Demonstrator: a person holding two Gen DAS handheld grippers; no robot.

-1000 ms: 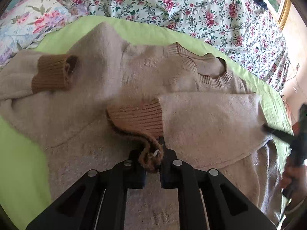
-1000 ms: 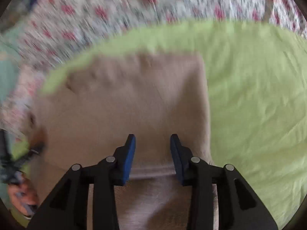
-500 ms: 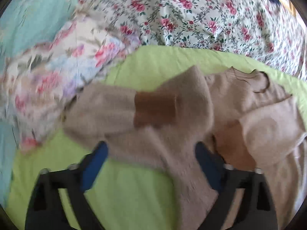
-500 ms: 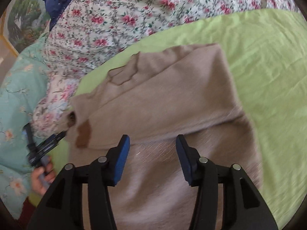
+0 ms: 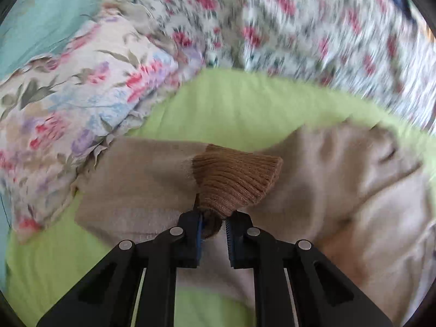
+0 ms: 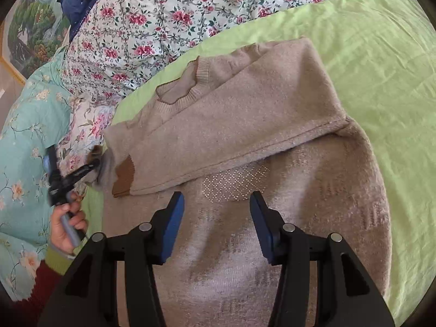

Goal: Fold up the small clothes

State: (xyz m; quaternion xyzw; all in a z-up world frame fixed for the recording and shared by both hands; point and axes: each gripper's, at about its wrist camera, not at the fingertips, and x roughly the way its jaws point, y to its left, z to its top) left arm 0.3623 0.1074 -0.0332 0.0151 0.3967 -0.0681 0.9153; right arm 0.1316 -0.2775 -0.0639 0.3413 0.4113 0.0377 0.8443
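Note:
A beige knit sweater [image 6: 245,125] lies on a lime-green sheet [image 6: 381,54], neckline away from me. One sleeve is folded across its chest, and that sleeve's brown cuff [image 6: 124,175] rests near the left edge. In the left wrist view my left gripper [image 5: 214,218] is closing on the other sleeve's brown ribbed cuff [image 5: 237,182], with its pads pinching the cuff's lower end. The rest of that sleeve [image 5: 141,179] trails left toward a pillow. My right gripper [image 6: 216,209] hovers open above the sweater's lower body, with nothing between its blue pads.
A floral pillow [image 5: 68,109] lies just left of the sweater. A rose-print duvet [image 6: 163,13] runs along the far side. The hand [image 6: 65,226] holding the left gripper shows at the right wrist view's left edge. A framed picture [image 6: 27,35] stands at the far left.
My left gripper let go of the first cuff, swung left, opened wide and closed on the other sleeve's cuff. My right gripper widened and drew back from the sweater.

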